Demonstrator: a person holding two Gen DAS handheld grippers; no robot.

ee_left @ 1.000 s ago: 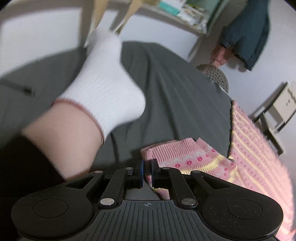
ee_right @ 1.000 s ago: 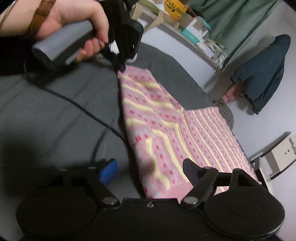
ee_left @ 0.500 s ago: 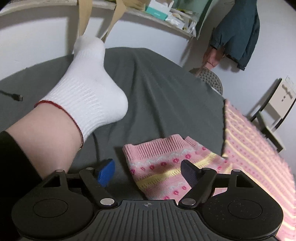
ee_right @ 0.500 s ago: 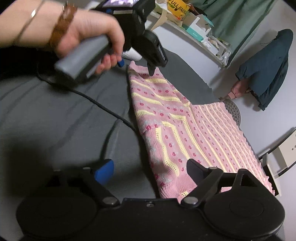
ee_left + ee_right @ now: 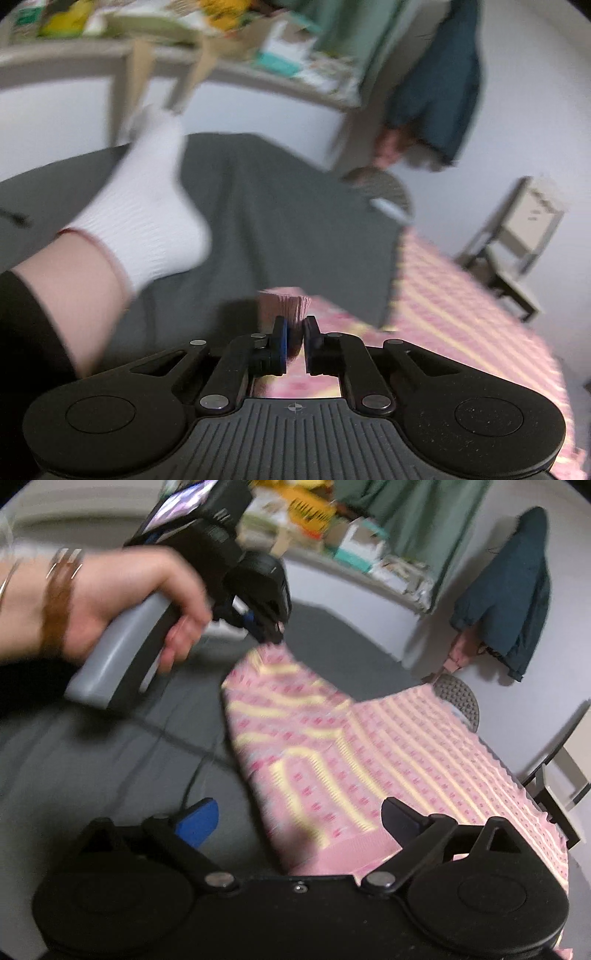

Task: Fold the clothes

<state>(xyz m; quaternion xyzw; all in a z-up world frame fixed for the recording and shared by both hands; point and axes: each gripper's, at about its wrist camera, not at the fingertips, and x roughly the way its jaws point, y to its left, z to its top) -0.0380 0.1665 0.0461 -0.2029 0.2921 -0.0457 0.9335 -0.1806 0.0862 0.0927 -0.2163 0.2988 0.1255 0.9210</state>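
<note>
With our left gripper (image 5: pixel 294 341) pinching the pink-and-yellow patterned knit sweater's (image 5: pixel 332 746) ribbed cuff (image 5: pixel 282 302) and our right gripper (image 5: pixel 299 812) spread wide, the thin pinch could slip, dropping the sleeve crooked.

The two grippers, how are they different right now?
The left gripper is pinched shut on the pink sweater's cuff; the right gripper is wide open, holding nothing. The left lifts the sweater's sleeve; the right hovers over its hem. Both are black with one blue finger.
</note>
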